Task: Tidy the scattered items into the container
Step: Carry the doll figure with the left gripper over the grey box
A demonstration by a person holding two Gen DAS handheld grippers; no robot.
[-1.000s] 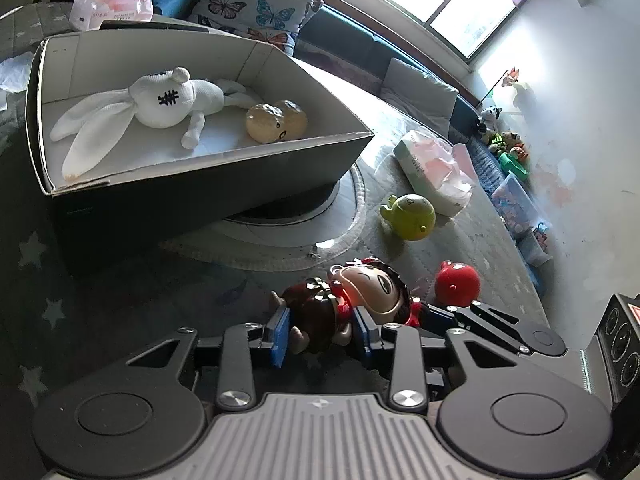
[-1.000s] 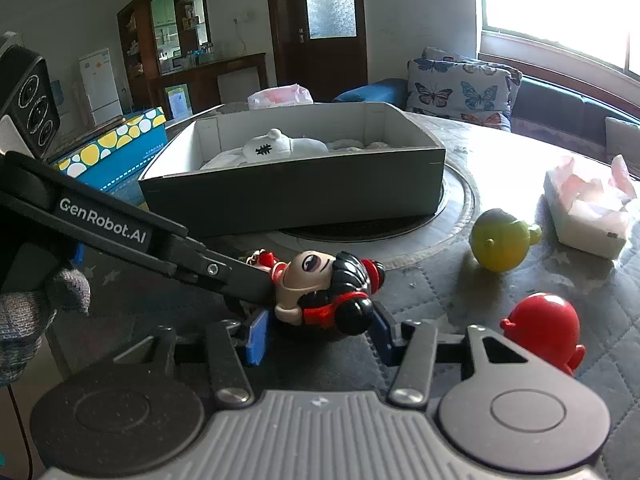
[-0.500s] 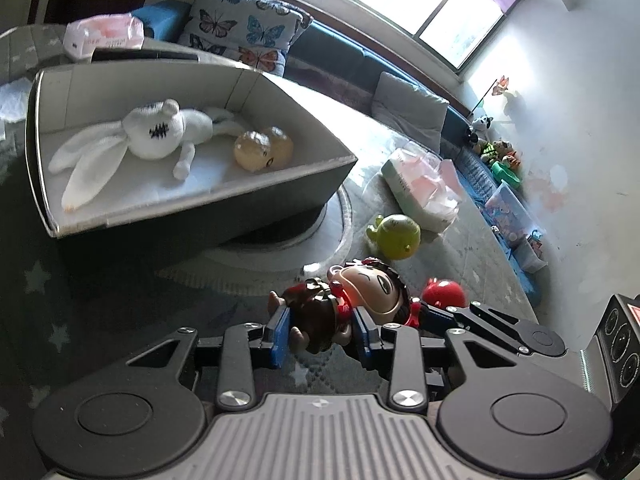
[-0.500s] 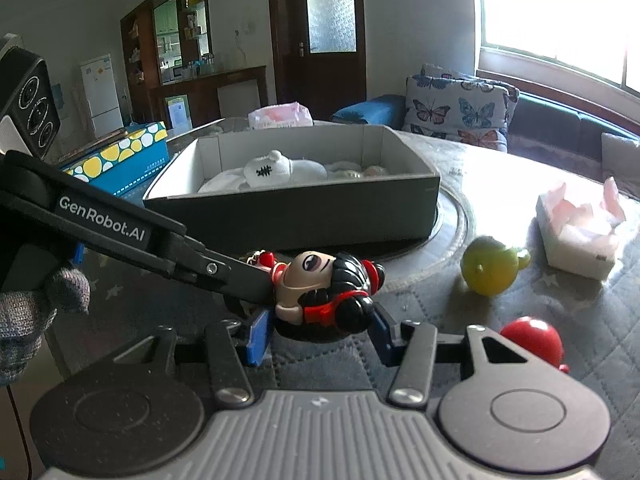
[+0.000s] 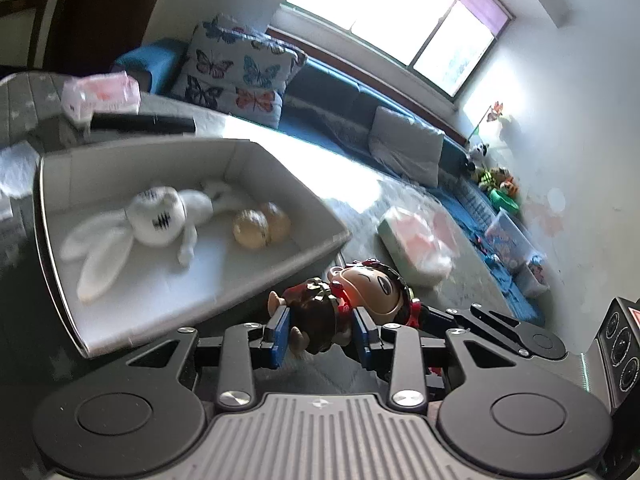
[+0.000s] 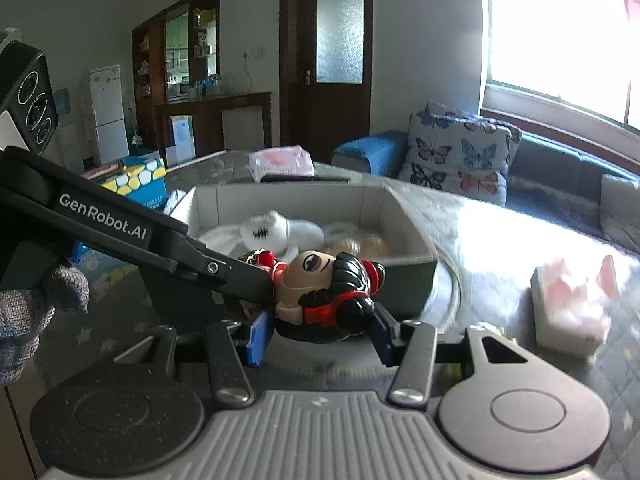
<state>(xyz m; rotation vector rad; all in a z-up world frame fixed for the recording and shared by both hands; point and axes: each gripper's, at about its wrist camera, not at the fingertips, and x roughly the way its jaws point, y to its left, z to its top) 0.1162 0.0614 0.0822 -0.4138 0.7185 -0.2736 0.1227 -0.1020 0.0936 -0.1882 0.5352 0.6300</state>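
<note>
Both grippers hold one doll with a tan face, black hair buns and a red outfit. My left gripper (image 5: 320,332) is shut on the doll's dark body (image 5: 320,320). My right gripper (image 6: 320,332) is shut on the doll's head (image 6: 328,292). The doll hangs in the air just short of the near wall of the grey cardboard box (image 5: 224,296). The box (image 6: 416,280) holds a white plush rabbit (image 5: 160,220) and two tan round toys (image 5: 260,226). The rabbit also shows in the right wrist view (image 6: 276,230).
A pack of tissues (image 5: 416,244) lies on the quilted table right of the box; it also shows in the right wrist view (image 6: 572,308). Another pink pack (image 5: 100,94) and a black bar (image 5: 144,123) lie behind the box. A sofa with cushions (image 6: 460,156) runs along the window.
Both grippers have lifted the doll off the table and carried it up toward the box. The yellow-green and red toys have dropped out of both views.
</note>
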